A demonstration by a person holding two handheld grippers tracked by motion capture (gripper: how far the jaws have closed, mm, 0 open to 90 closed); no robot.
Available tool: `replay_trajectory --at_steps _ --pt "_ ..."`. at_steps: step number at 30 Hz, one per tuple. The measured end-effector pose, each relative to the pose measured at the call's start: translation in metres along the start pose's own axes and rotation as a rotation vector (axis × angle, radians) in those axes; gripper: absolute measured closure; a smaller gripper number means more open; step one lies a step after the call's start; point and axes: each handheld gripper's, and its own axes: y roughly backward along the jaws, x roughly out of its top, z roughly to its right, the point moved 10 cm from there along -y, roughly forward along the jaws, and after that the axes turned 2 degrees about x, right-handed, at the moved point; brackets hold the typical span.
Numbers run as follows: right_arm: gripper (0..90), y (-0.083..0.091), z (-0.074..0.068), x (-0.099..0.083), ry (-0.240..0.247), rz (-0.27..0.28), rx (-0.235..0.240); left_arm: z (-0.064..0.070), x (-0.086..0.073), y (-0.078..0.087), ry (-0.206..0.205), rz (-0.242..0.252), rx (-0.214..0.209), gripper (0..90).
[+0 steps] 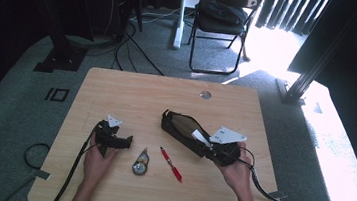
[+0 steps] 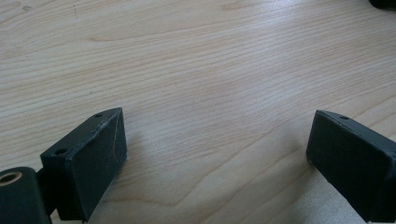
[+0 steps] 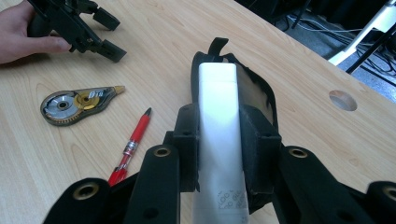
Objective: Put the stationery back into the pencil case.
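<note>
The right gripper view shows its jaws clamped on a white tube, tip over the open black pencil case ahead. The left gripper, jaws apart, faces bare wooden bench. Grey carpet surrounds the bench.

The high view looks forward and down over the whole wooden table. The left gripper view sits close above bare tabletop. The right gripper view looks low across it, sharing the red pen and correction tape with the high view
</note>
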Motion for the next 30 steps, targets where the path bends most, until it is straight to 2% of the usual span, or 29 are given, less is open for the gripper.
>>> replay_trajectory --at_steps 30 --pt "70.1 -0.005 0.017 0.007 -0.019 0.008 -0.014 0.0 0.0 0.0 0.0 0.0 0.0 5.5"
